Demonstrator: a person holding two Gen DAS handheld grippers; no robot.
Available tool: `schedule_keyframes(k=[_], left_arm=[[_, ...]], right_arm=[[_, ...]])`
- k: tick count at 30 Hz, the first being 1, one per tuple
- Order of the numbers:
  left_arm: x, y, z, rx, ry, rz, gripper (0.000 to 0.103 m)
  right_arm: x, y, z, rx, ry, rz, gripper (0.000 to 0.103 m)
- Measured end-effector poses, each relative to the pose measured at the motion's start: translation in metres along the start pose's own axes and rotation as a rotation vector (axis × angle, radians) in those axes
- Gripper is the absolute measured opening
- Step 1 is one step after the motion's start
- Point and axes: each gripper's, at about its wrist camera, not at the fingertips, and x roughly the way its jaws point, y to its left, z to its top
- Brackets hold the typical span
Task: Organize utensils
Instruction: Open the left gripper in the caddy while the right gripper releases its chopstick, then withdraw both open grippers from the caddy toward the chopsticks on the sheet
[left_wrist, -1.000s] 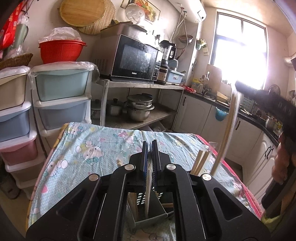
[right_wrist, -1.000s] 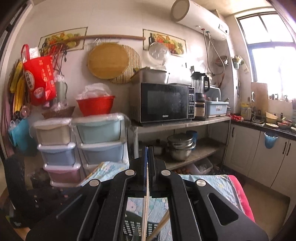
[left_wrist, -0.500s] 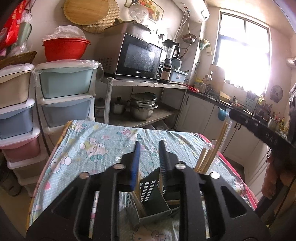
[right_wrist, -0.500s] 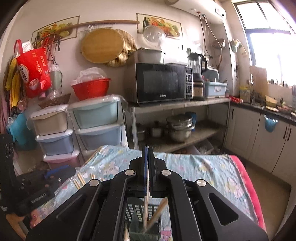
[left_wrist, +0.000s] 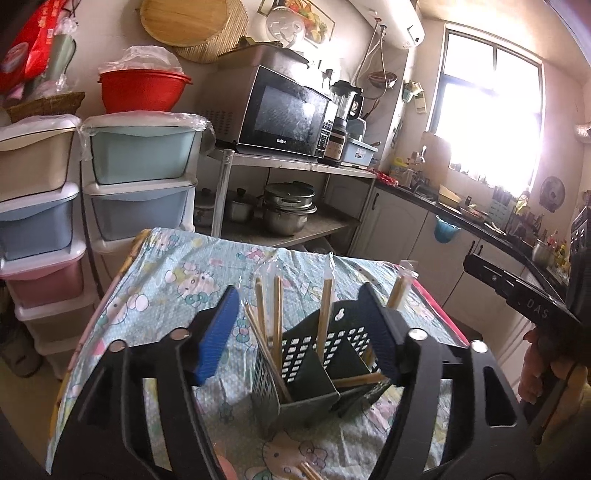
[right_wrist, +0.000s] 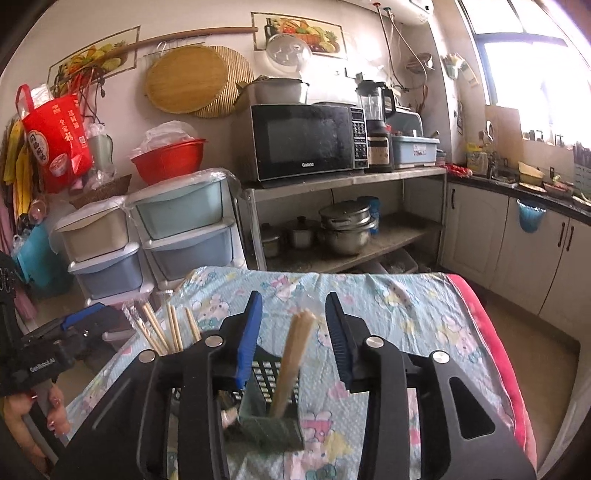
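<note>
A dark green slotted utensil holder (left_wrist: 314, 373) stands on the cartoon-print tablecloth (left_wrist: 177, 284). Several wooden chopsticks (left_wrist: 277, 314) stand in its compartments, some with clear wrappers on top. My left gripper (left_wrist: 299, 306) is open, its jaws on either side of the holder and chopsticks, holding nothing. In the right wrist view the holder (right_wrist: 269, 413) sits below my right gripper (right_wrist: 293, 317), which is open around a leaning chopstick pair (right_wrist: 291, 362) without touching it. More chopsticks (right_wrist: 166, 328) stand at the left there.
Stacked pastel storage drawers (left_wrist: 140, 173) stand left of the table. A metal shelf with a microwave (left_wrist: 284, 114) and pots (left_wrist: 288, 210) is behind it. Kitchen cabinets (right_wrist: 517, 243) run along the right. A loose chopstick (left_wrist: 310, 470) lies on the cloth near the front.
Both grippers were shut on chopsticks a second ago and have opened. The chopsticks now stand free in the holder. Both cameras have tilted down toward the table.
</note>
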Motion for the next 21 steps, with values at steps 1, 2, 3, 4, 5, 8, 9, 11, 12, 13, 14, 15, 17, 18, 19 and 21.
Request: schedule_keyframes(k=[1,2,3,4,5,8,9,11,12,13,14,15,17,18,19,21], left_arm=[[-0.001,0.000,-0.001,0.001,0.001,0.000,0.064],[-0.003,-0.001,-0.003,0.002,0.002,0.001,0.067],[-0.005,-0.001,-0.004,0.004,0.004,0.003,0.071],[-0.006,-0.003,-0.006,0.006,0.006,0.003,0.073],[-0.007,-0.003,-0.008,0.008,0.007,0.002,0.076],[-0.009,-0.005,-0.014,0.015,0.018,-0.001,0.081],[-0.009,-0.005,-0.016,0.017,0.023,-0.002,0.084],[-0.010,-0.006,-0.022,0.021,0.033,-0.006,0.086],[-0.010,-0.007,-0.025,0.023,0.037,-0.007,0.087],[-0.011,-0.007,-0.028,0.025,0.044,-0.009,0.087],[-0.011,-0.008,-0.031,0.027,0.048,-0.010,0.090],[-0.011,-0.009,-0.034,0.027,0.053,-0.013,0.091],[-0.013,-0.010,-0.040,0.030,0.062,-0.013,0.091],[-0.013,-0.010,-0.042,0.031,0.067,-0.013,0.092],[-0.013,-0.010,-0.045,0.030,0.072,-0.014,0.092],[-0.013,-0.011,-0.050,0.029,0.081,-0.015,0.092]], right_arm=[[-0.002,-0.002,-0.003,0.001,0.004,-0.002,0.038],[-0.005,-0.003,-0.005,0.003,0.008,-0.003,0.040],[-0.007,-0.004,-0.008,0.005,0.012,-0.002,0.043],[-0.010,-0.006,-0.011,0.009,0.017,-0.002,0.045],[-0.012,-0.008,-0.016,0.012,0.023,-0.004,0.048],[-0.017,-0.011,-0.027,0.012,0.045,-0.008,0.050],[-0.019,-0.013,-0.032,0.013,0.054,-0.011,0.052],[-0.021,-0.014,-0.041,0.017,0.072,-0.011,0.055],[-0.023,-0.015,-0.046,0.018,0.080,-0.012,0.056],[-0.024,-0.015,-0.049,0.018,0.086,-0.012,0.056],[-0.026,-0.015,-0.054,0.018,0.093,-0.013,0.057],[-0.028,-0.016,-0.059,0.020,0.100,-0.016,0.058],[-0.031,-0.018,-0.065,0.029,0.112,-0.017,0.060],[-0.031,-0.018,-0.068,0.033,0.116,-0.016,0.061],[-0.033,-0.019,-0.072,0.038,0.122,-0.016,0.061],[-0.037,-0.020,-0.080,0.042,0.131,-0.016,0.062]])
